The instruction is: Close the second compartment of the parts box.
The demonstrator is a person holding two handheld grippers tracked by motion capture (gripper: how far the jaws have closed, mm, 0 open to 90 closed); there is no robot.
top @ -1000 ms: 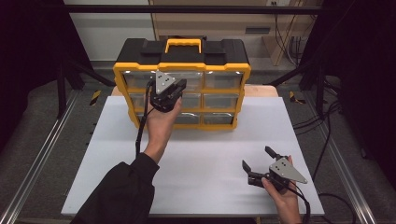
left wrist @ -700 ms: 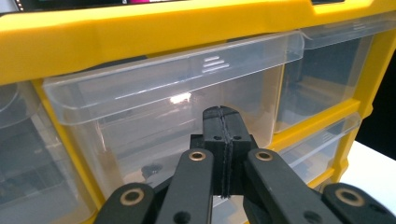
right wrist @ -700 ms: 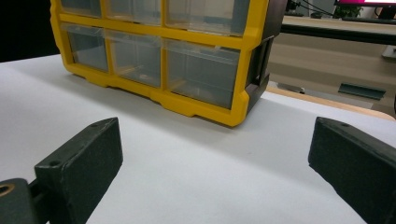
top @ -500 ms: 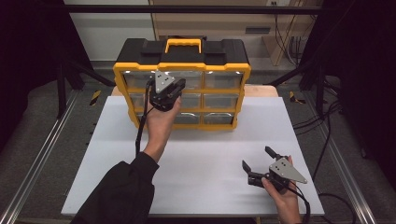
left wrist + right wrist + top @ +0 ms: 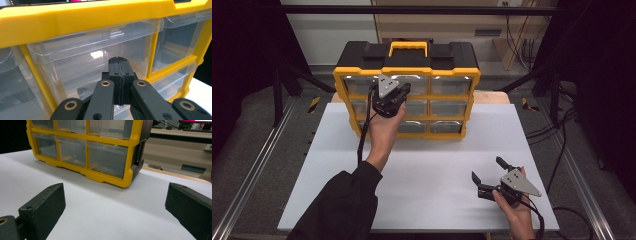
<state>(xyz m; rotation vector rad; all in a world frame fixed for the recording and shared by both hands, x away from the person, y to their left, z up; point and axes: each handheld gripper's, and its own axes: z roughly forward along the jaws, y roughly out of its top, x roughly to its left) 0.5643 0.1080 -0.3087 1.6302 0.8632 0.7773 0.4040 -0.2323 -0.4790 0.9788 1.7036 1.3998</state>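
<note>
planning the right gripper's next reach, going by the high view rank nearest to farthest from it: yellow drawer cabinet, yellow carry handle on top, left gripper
From the right gripper, open low at the table's right:
1. Yellow drawer cabinet, its lower right corner is closest, up and left.
2. Left gripper, shut, at the cabinet's middle drawers.
3. Yellow carry handle, on the black lid at the back.

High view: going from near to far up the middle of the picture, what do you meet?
White table top → left gripper, jaws shut, held up against the drawers → yellow drawer cabinet → its yellow carry handle on the black top → beige cabinet behind.
</note>
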